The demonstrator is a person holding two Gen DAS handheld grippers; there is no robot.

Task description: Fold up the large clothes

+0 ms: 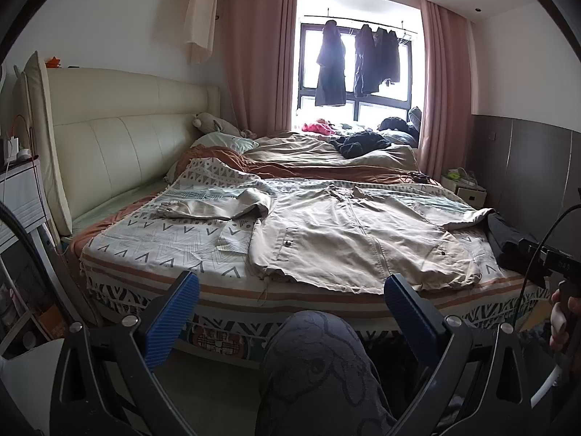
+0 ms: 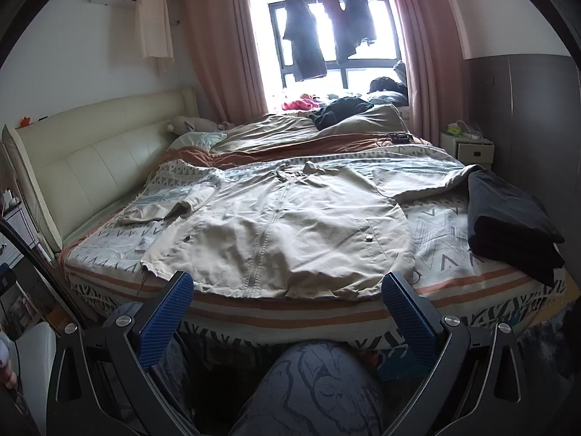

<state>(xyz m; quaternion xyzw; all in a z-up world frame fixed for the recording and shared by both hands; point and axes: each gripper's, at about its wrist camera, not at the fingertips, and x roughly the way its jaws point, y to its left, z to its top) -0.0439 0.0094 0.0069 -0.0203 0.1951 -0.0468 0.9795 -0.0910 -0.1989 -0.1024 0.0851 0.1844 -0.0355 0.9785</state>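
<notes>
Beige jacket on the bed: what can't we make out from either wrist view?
- Beige jacket right sleeve end: right wrist view, hidden behind the folded dark garment.
- Jacket back: both views, it lies front up.
- Hem corner: left wrist view, covered by a left gripper finger.

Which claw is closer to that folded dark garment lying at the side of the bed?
Right. The right claw is at the beige jacket's hem, with the folded dark garment just to its right. The left claw sits further left, the garment at its view's far edge.
</notes>
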